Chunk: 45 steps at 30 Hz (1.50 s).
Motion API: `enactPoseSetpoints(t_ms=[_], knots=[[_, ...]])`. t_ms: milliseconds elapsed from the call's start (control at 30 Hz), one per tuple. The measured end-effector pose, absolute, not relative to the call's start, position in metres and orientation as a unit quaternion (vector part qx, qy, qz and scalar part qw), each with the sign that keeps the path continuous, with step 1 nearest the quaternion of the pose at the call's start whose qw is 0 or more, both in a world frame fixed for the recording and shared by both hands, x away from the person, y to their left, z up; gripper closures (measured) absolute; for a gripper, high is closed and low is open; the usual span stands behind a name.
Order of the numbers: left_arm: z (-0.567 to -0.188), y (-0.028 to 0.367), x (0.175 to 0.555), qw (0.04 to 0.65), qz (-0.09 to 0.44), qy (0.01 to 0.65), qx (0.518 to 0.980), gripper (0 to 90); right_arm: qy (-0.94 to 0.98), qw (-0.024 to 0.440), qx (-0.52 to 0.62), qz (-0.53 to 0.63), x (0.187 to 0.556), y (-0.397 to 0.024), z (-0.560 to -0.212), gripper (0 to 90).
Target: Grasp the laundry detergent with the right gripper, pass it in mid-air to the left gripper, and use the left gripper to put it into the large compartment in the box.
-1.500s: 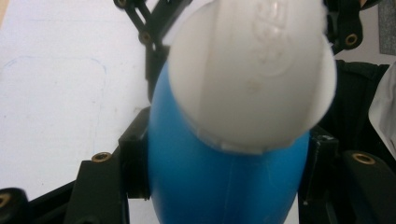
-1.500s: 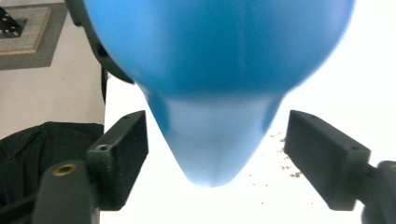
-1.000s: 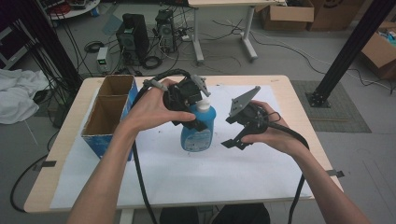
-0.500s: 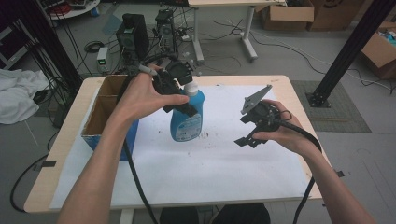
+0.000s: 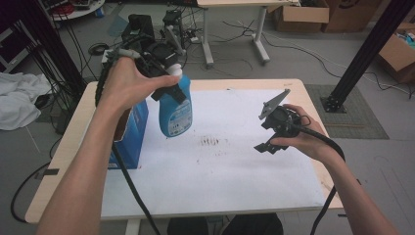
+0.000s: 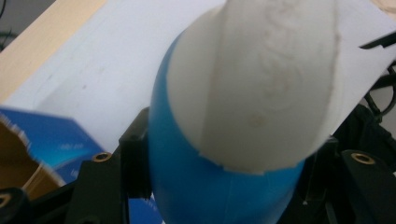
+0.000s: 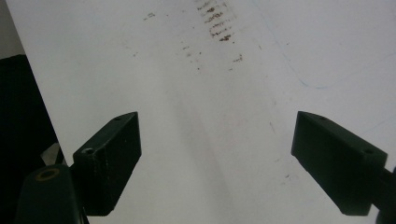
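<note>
A blue bottle (image 5: 175,108) is held clamped at its neck by the left gripper (image 5: 164,78), lifted above the table (image 5: 303,88) at ten o'clock, beside a blue box (image 5: 131,142). The right gripper (image 5: 274,133) is held with jaws apart at three o'clock. The hanging bottle could slip if the clamp loosens.

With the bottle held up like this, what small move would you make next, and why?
Probably carry the bottle a little further left, over the box. The left hand-held gripper holds it by the neck, clear of the table, close beside the box's open top. The right hand-held gripper is open and holds nothing.
</note>
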<state>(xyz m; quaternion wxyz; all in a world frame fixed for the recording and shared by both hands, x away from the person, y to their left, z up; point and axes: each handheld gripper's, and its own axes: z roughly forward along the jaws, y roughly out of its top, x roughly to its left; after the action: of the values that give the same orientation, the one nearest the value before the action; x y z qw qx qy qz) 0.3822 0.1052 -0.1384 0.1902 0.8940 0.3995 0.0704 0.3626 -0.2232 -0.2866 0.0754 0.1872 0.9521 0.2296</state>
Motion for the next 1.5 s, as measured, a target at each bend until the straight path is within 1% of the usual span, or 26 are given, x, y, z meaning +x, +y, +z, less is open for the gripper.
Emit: enactPoseSetpoints(t_ms=[33,133,167,267,367,700,933,1067,1300,1500], knots=[[-0.133,0.111,0.383,0.182,0.075,0.416,0.888,38.1,0.952,0.077,0.188,0.227,0.362,-0.224,-0.287,16.1],[-0.129,0.119,0.385,0.174,0.085,0.432,0.881,38.1,0.952,0.078,0.192,0.224,0.363,-0.226,-0.287,16.2],[-0.126,0.126,0.385,0.166,0.088,0.45,0.873,38.1,0.953,0.078,0.192,0.223,0.363,-0.227,-0.287,16.2],[-0.123,0.136,0.386,0.162,0.089,0.468,0.864,38.1,0.952,0.08,0.196,0.221,0.363,-0.23,-0.288,16.2],[-0.119,0.149,0.386,0.156,0.092,0.502,0.846,38.1,0.952,0.083,0.2,0.214,0.364,-0.232,-0.288,16.3],[-0.108,0.188,0.39,0.101,0.098,0.579,0.803,38.2,0.955,0.089,0.21,0.191,0.366,-0.235,-0.292,16.8],[-0.108,0.208,0.39,0.101,0.099,0.607,0.782,38.2,0.955,0.086,0.214,0.188,0.365,-0.235,-0.294,16.9],[-0.111,0.222,0.392,0.103,0.103,0.635,0.758,38.2,0.955,0.087,0.214,0.187,0.366,-0.235,-0.294,16.9],[-0.117,0.233,0.394,0.092,0.108,0.66,0.737,38.2,0.956,0.086,0.213,0.181,0.366,-0.234,-0.296,17.0],[-0.131,0.239,0.396,0.108,0.103,0.683,0.715,38.1,0.957,0.084,0.212,0.179,0.365,-0.232,-0.299,17.1]])
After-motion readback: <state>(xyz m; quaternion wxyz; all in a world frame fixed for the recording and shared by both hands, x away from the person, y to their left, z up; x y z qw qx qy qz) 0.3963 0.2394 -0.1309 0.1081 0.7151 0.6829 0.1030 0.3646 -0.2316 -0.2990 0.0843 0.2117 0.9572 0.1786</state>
